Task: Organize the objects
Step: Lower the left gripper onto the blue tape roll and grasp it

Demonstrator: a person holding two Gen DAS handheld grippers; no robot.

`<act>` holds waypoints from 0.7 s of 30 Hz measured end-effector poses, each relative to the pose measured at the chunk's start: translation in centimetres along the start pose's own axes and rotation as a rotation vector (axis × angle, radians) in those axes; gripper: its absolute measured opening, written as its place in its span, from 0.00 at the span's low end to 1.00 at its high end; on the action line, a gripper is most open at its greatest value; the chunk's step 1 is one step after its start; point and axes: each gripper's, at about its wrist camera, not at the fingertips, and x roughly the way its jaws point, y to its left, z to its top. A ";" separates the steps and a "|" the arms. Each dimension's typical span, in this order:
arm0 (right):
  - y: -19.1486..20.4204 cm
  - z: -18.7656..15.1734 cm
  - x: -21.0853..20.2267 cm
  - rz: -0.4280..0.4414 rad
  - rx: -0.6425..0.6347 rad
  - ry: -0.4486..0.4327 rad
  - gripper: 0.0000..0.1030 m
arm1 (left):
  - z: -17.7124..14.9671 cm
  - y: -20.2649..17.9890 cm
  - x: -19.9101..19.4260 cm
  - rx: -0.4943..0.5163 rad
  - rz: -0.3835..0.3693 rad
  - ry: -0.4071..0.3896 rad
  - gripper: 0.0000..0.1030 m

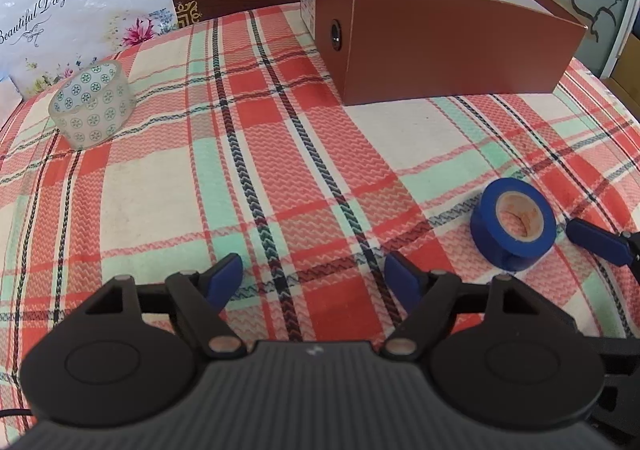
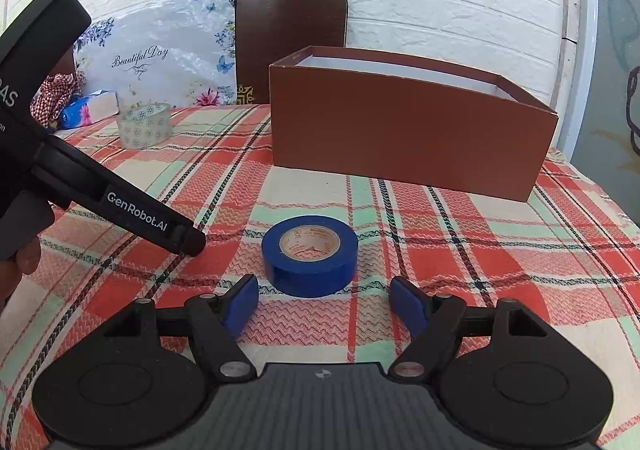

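Both claws stand apart and hold nothing. Right gripper (image 2: 324,304) faces the blue tape roll (image 2: 309,254), which lies flat just beyond its pads, probably ready to be taken. Left gripper (image 1: 314,276) waits over bare cloth. Further away stand the open brown box (image 2: 404,138) and, far left, the patterned clear tape (image 1: 93,103).

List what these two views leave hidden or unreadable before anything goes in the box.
- Brown box floor: hidden in both views by its own walls; only the white inner wall shows, so its contents cannot be told.
- Box label: left wrist view, print too small to read.
- Right gripper: left wrist view, cut off by the right edge.
- Blue tape roll core print: right wrist view, too small to read.
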 end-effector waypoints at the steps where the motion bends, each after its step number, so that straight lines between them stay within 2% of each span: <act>1: 0.0 0.0 0.0 0.002 0.002 0.000 0.72 | 0.0 0.0 0.0 0.000 0.000 0.000 0.78; 8: -0.2 -0.1 -0.1 0.008 0.007 -0.002 0.72 | 0.1 0.1 0.0 -0.004 -0.001 0.007 0.78; 10: -0.2 -0.1 -0.1 0.009 0.009 -0.004 0.72 | 0.2 0.2 -0.2 -0.012 -0.014 0.013 0.73; 13: -0.2 -0.2 -0.1 0.015 0.014 -0.007 0.72 | 0.8 0.4 -1.0 -0.041 -0.090 0.011 0.64; 17: -0.2 -0.2 -0.1 0.021 0.015 -0.007 0.72 | 2.2 -0.4 -2.5 -0.034 -0.193 -0.020 0.64; 21: -0.3 -0.2 -0.1 0.026 0.016 -0.008 0.72 | 3.4 -2.0 -2.1 -0.039 -0.305 0.021 0.61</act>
